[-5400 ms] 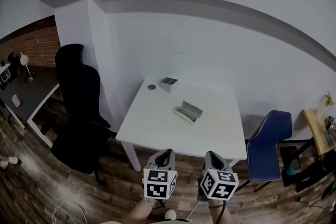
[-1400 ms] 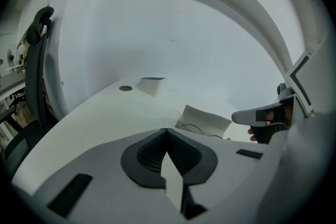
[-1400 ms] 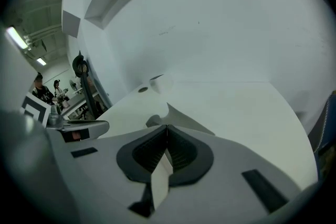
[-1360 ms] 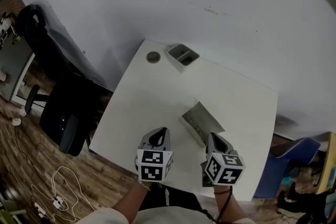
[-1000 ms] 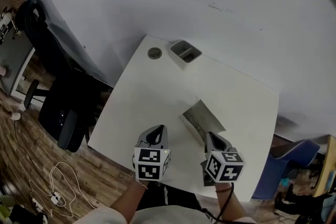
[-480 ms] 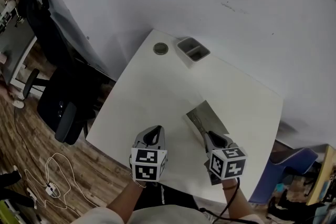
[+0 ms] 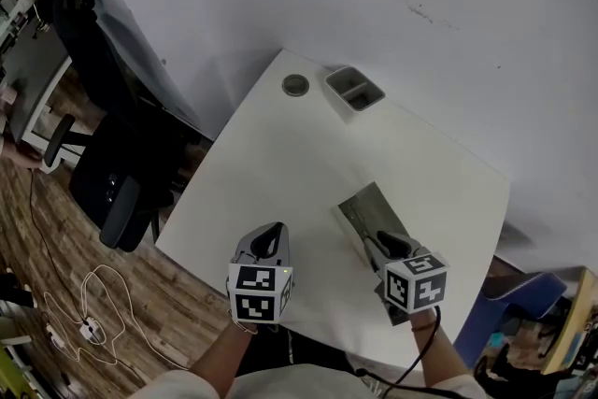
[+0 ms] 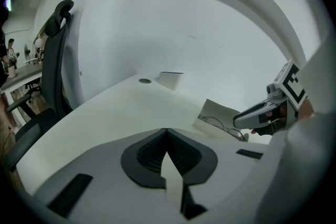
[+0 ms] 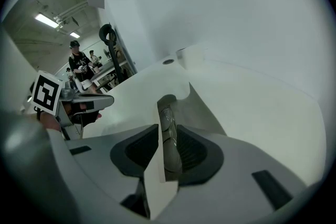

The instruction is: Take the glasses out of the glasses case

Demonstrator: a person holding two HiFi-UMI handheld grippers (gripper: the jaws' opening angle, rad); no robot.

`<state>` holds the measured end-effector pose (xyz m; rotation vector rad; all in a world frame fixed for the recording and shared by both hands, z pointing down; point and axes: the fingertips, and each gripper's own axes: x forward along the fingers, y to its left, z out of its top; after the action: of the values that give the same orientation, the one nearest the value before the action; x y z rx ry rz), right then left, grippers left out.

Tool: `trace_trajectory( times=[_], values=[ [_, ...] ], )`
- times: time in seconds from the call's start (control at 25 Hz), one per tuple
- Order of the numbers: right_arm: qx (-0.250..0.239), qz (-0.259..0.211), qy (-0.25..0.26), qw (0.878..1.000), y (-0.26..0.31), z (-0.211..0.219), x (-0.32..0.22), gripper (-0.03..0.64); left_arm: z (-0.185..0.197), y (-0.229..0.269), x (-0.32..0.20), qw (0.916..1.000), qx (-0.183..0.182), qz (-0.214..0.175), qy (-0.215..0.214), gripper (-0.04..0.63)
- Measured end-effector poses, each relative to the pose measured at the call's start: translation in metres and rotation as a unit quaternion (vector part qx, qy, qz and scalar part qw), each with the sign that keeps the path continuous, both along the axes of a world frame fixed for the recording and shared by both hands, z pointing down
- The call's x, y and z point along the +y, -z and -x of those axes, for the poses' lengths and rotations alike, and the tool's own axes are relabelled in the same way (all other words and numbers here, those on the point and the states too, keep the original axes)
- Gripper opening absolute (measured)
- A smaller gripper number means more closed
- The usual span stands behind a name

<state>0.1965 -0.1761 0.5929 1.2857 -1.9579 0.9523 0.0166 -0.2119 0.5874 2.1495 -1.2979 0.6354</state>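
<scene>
Hovering over the open glasses case point(image 7: 372, 204) — right gripper point(image 7: 377, 241), jaws parted.

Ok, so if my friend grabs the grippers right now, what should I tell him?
Left gripper: shut, holding nothing, over the near side of the table.
Right gripper: jaws a little apart, right at the glasses case. The glasses show in the gap, but I cannot tell if it touches them.
Things: the case lies open on the table with the glasses inside.
Done: case open, right gripper lined up.
Left: close on the glasses, probably gently, and lift them out.
</scene>
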Motion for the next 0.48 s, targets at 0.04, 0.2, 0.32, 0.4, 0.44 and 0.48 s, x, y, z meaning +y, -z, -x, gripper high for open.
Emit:
trace_trajectory(
  times=[0.04, 0.2, 0.32, 0.4, 0.44, 0.48],
  values=[
    [0.0, 0.003, 0.01, 1.0, -0.001, 0.001, -0.001, 0.122, 0.001, -0.001, 0.0, 1.0, 0.0, 0.001, 0.002, 0.005],
    [-0.001, 0.015, 0.044, 0.999, -0.008, 0.004, -0.004, 0.143, 0.004, -0.004, 0.001, 1.0, -0.001, 0.005, 0.008, 0.005],
    [-0.003, 0.025, 0.06, 0.998, -0.014, 0.005, -0.006, 0.155, 0.004, -0.006, 0.002, 0.9999, 0.0, 0.006, 0.01, 0.005],
    [-0.007, 0.034, 0.067, 0.997, -0.018, 0.006, -0.007, 0.155, 0.005, -0.007, 0.002, 0.9999, 0.001, 0.007, 0.012, 0.005],
    [-0.011, 0.039, 0.071, 0.997, -0.019, 0.006, -0.007, 0.155, 0.006, -0.008, 0.003, 0.9999, 0.001, 0.007, 0.014, 0.005],
    [-0.013, 0.045, 0.076, 0.996, -0.021, 0.007, -0.007, 0.155, 0.006, -0.008, 0.003, 0.9999, 0.001, 0.008, 0.015, 0.005]
  ],
)
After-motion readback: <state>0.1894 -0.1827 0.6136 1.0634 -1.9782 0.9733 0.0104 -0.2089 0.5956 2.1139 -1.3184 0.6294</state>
